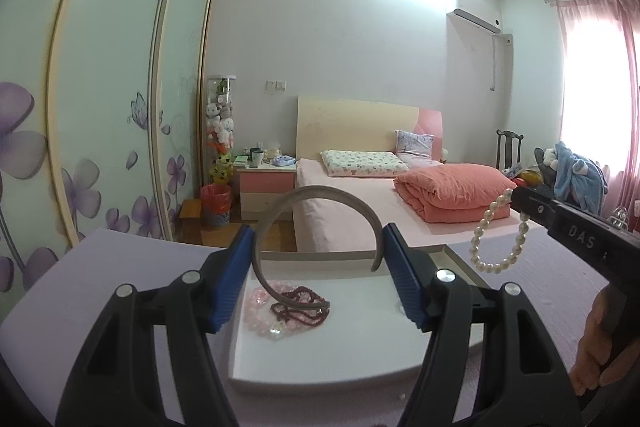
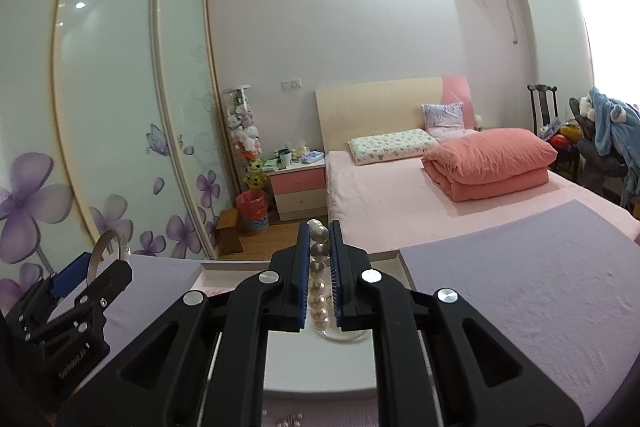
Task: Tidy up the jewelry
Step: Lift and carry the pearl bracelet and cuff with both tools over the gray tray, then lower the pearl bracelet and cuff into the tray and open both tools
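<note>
My left gripper (image 1: pixel 320 247) has its blue pads pressed against the two sides of a grey headband (image 1: pixel 316 195), which arches up over a white tray (image 1: pixel 360 359). One headband end rests on a dark red bead bracelet (image 1: pixel 300 307) and a pink crystal bracelet (image 1: pixel 260 315) in the tray. My right gripper (image 2: pixel 320 259) is shut on a white pearl bracelet (image 2: pixel 319 267); in the left wrist view the pearl bracelet (image 1: pixel 496 243) hangs above the tray's right side. The left gripper (image 2: pixel 76 279) with the headband (image 2: pixel 102 251) shows at the left in the right wrist view.
The tray sits on a lilac cloth (image 2: pixel 520 307) over a table. Behind are a pink bed (image 1: pixel 352 211) with a folded orange quilt (image 1: pixel 452 191), a bedside cabinet (image 1: pixel 266 191), a red bin (image 1: pixel 216 205) and a sliding wardrobe (image 1: pixel 100 107) on the left. A small glass dish (image 2: pixel 344 335) is under the right gripper.
</note>
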### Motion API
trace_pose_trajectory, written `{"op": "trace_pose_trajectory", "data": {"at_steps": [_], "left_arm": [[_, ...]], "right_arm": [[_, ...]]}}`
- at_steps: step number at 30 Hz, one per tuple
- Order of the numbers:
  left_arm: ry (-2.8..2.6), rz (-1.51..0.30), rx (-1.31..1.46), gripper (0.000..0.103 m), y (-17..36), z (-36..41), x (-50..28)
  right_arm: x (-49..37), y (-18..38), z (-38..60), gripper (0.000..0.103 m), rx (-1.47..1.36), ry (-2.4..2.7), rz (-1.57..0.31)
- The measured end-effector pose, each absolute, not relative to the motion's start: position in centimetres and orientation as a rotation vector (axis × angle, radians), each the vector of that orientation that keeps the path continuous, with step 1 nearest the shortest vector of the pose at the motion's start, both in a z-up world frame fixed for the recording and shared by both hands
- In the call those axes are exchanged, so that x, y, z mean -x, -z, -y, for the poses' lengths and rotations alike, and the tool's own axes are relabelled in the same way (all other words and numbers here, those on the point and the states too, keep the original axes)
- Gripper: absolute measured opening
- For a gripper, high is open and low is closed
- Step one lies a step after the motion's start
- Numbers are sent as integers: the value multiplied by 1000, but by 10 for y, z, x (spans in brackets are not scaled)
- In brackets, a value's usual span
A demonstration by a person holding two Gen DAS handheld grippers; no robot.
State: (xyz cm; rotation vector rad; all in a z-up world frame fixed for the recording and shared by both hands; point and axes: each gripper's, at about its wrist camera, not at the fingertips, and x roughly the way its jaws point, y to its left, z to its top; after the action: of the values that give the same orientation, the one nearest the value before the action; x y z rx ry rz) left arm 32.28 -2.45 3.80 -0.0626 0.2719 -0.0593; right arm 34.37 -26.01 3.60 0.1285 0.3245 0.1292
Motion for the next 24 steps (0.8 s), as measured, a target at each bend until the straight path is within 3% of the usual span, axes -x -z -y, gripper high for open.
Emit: {"op": "trace_pose_trajectory", "data": {"at_steps": [24], "left_arm": [[57, -455, 56, 64, 25, 20, -415]], "right_arm": [[-420, 22, 238, 11, -125, -71, -582]]}}
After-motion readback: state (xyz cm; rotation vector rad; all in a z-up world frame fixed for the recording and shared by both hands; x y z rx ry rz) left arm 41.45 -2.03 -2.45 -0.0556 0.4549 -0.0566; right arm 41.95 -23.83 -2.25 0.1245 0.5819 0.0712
